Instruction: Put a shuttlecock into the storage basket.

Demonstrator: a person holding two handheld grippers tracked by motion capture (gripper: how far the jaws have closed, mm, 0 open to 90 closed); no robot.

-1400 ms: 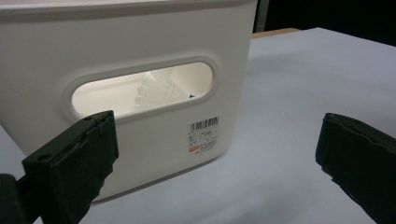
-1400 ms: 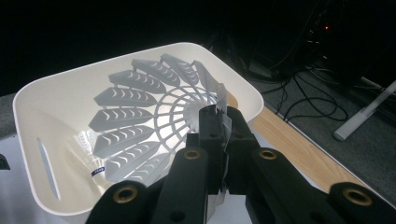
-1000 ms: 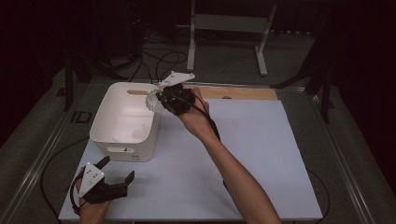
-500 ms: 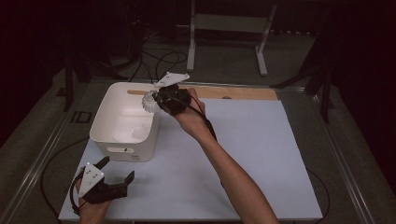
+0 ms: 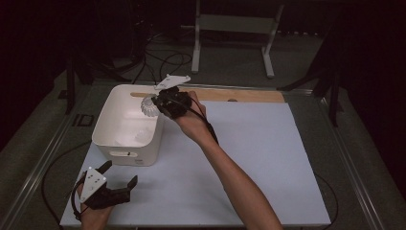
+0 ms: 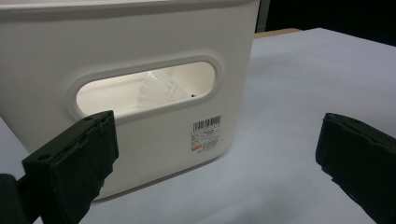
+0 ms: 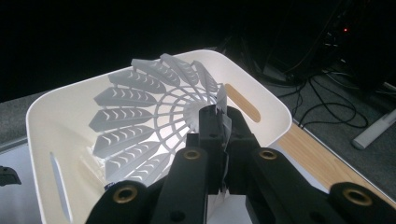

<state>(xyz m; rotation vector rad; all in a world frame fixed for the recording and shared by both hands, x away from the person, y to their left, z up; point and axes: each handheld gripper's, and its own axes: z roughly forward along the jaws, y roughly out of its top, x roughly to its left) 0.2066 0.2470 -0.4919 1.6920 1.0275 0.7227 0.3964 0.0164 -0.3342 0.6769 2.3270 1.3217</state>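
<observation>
A white plastic shuttlecock [image 5: 150, 109] [image 7: 149, 121] hangs over the right rim of the white bin [image 5: 106, 125], pinched by its skirt in my right gripper [image 5: 160, 106] [image 7: 218, 122], which is shut on it. The bin [image 7: 46, 121] stands at the table's back left. Another white shuttlecock [image 5: 138, 137] lies inside it, seen through the handle slot [image 6: 159, 88] in the left gripper view. My left gripper [image 5: 119, 175] [image 6: 215, 161] rests open near the front left corner, facing the bin's front wall [image 6: 154, 42], with nothing between its jaws.
The white table sheet [image 5: 249, 158] stretches to the right of the bin. A wooden strip [image 5: 249, 95] runs along the far edge. Cables [image 7: 327, 105] and a metal stand [image 5: 230, 33] lie on the floor beyond. A barcode label [image 6: 205, 133] marks the bin's front.
My right gripper has carried the shuttlecock a little leftward, from the bin's back right corner to over its right rim. The left gripper has stayed put.
</observation>
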